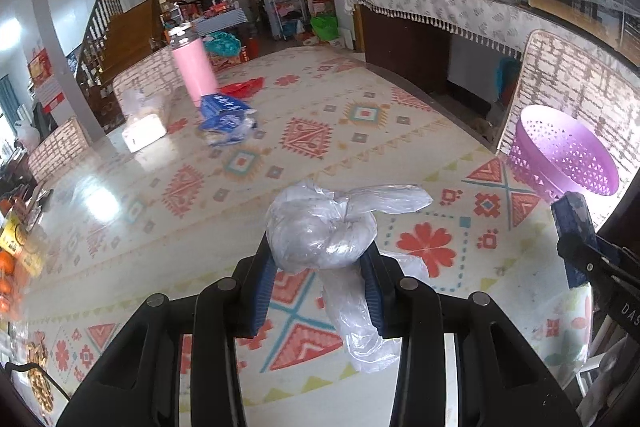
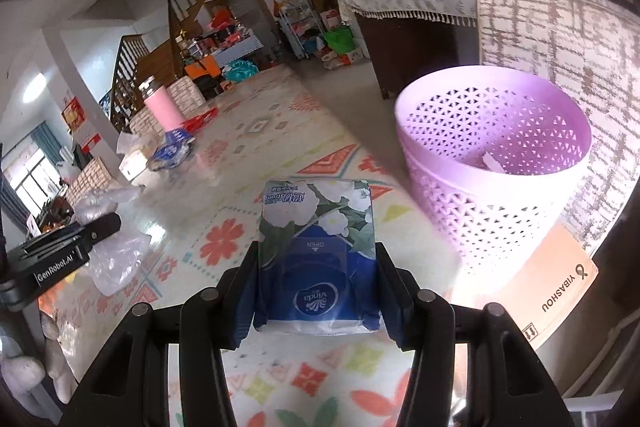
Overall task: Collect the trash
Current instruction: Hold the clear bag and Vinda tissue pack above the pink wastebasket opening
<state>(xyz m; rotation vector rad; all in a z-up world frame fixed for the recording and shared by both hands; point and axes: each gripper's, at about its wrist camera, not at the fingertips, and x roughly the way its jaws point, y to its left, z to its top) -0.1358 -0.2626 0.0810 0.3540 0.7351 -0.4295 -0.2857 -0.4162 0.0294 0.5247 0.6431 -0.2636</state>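
My left gripper (image 1: 320, 259) is shut on a crumpled clear plastic bag (image 1: 320, 227) and holds it above the patterned table. My right gripper (image 2: 316, 267) is shut on a blue Vinda tissue pack (image 2: 316, 255), held above the table just left of the purple perforated basket (image 2: 496, 155). The basket also shows in the left wrist view (image 1: 560, 155) at the right, with the right gripper (image 1: 576, 243) in front of it. The left gripper with its bag shows at the left of the right wrist view (image 2: 96, 239). A blue wrapper (image 1: 228, 119) and a red wrapper (image 1: 244, 87) lie farther back.
A pink bottle (image 1: 194, 67) and a white box (image 1: 144, 131) stand at the table's far end. A cardboard box (image 2: 556, 287) sits right of the basket. A chair back (image 1: 576, 83) stands behind the basket. A cloth-covered counter (image 1: 440, 7) lies beyond.
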